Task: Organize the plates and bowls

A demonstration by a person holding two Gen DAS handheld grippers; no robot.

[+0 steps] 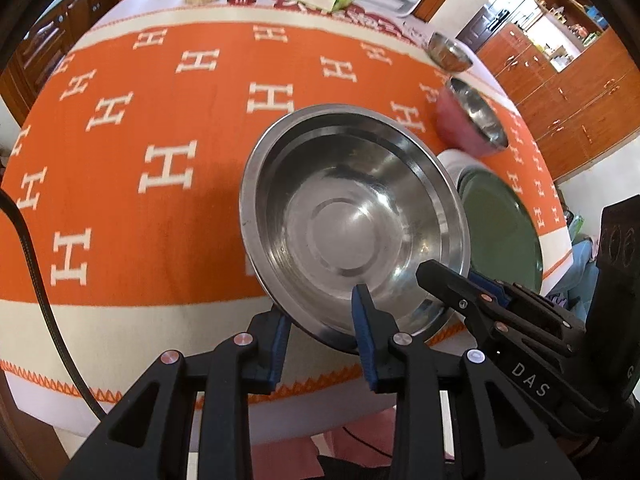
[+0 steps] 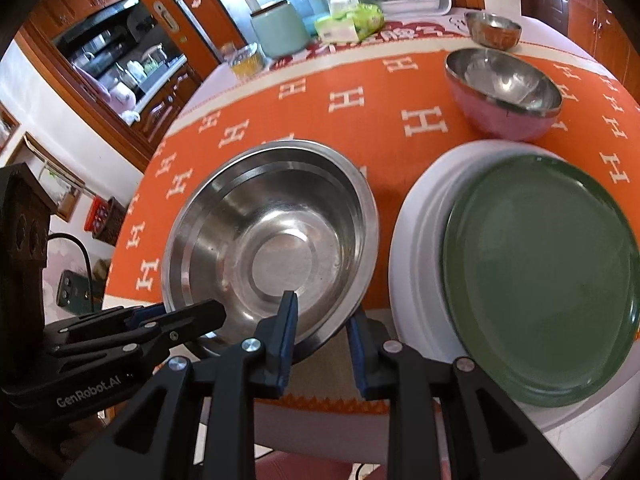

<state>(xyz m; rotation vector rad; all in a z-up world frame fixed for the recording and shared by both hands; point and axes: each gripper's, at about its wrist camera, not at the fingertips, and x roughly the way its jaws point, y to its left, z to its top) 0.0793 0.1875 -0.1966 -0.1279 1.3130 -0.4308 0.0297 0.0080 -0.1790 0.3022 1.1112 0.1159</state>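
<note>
I have both grippers on the steel bowl [image 1: 352, 220] at the near edge of the bench [image 1: 120, 208]. My left gripper [image 1: 322, 320] has its fingers closed on the near rim, one inside and one outside. My right gripper [image 2: 320, 320] grips the rim beside it the same way. The green plate [image 2: 540, 272] lies on a white plate [image 2: 416, 240] just right of the bowl.

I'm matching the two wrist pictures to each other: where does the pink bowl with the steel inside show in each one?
Left wrist view: the pink bowl is at the right, above the middle, beyond the green plate.
Right wrist view: the pink bowl is at the upper right, behind the green plate.
Shared landmark: the large steel bowl on the orange cloth.
</note>
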